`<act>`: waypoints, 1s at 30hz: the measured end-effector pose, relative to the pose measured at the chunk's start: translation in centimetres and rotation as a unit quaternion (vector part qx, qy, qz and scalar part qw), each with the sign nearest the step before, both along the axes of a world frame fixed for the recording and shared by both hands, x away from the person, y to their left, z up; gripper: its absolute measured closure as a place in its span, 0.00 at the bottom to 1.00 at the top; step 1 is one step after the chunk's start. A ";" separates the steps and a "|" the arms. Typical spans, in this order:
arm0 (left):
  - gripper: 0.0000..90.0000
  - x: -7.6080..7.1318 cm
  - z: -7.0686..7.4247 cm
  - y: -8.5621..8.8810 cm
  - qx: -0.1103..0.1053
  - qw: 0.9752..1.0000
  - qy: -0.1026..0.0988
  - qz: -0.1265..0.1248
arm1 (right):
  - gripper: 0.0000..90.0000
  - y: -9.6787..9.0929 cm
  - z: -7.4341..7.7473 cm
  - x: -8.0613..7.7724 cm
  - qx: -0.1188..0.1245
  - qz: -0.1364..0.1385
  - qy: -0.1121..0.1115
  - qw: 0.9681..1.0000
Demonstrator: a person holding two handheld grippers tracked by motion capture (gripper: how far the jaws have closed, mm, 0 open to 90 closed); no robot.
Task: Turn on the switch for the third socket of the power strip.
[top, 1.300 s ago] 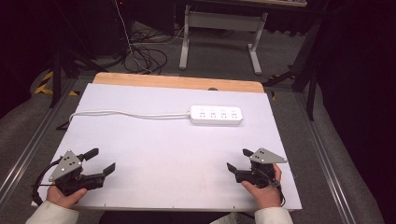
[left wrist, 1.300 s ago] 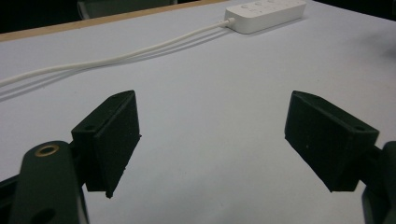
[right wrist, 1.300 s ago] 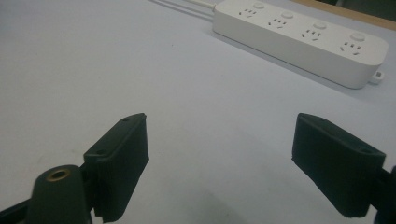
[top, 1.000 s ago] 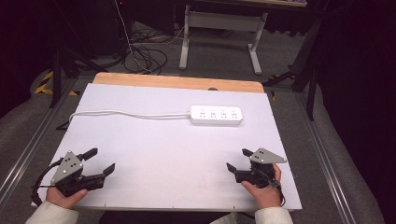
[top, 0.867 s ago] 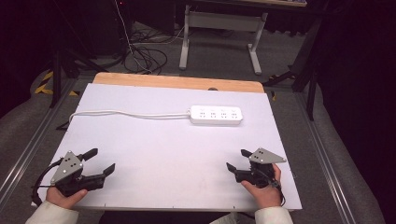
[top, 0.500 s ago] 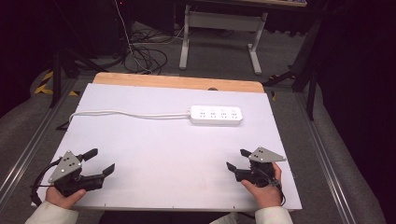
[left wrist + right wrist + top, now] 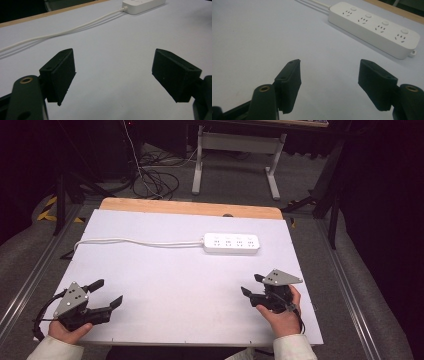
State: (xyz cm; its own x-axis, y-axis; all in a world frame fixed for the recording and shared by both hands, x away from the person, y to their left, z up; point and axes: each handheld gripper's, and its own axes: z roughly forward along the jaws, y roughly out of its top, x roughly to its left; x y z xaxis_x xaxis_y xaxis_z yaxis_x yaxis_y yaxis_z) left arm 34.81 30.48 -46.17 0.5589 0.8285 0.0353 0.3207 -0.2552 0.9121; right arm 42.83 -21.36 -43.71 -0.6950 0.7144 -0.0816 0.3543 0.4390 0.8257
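Since the earlier frames almost nothing shifted: both hands sat at the near edge, but the right gripper (image 7: 253,286) had just been narrowing its jaws w/ nothing between them, still spread, while the left gripper (image 7: 106,292) was spread wide & empty. Power strip (image 7: 231,243) lay flat mid-worktop, well apart from both, its cord (image 7: 135,241) trailing left; I judged the risk was a slide or a snagged cord if jaws came in too narrow on that smooth case. White worktop (image 7: 170,285), dark room, cables on the floor behind.
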 end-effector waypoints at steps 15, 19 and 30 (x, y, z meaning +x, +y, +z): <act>0.22 0.0 0.0 0.0 0.007 1.000 0.003 0.001 | 0.42 0.5 3.2 1.9 0.002 0.003 0.000 1.000; 0.23 0.0 0.0 0.1 0.001 1.000 0.005 0.001 | 0.42 0.8 3.8 2.4 -0.004 0.002 0.004 1.000; 0.23 0.0 0.0 0.1 0.004 1.000 0.006 0.002 | 0.43 1.4 5.4 3.6 -0.017 0.007 -0.002 1.000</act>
State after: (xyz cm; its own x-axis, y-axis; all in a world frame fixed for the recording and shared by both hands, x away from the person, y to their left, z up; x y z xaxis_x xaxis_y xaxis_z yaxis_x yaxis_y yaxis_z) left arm 34.84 30.56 -46.17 0.5567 0.8300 0.0358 0.3319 -0.2617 0.9063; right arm 46.47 -19.96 -38.29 -0.7048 0.7011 -0.1086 0.3443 0.4718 0.8117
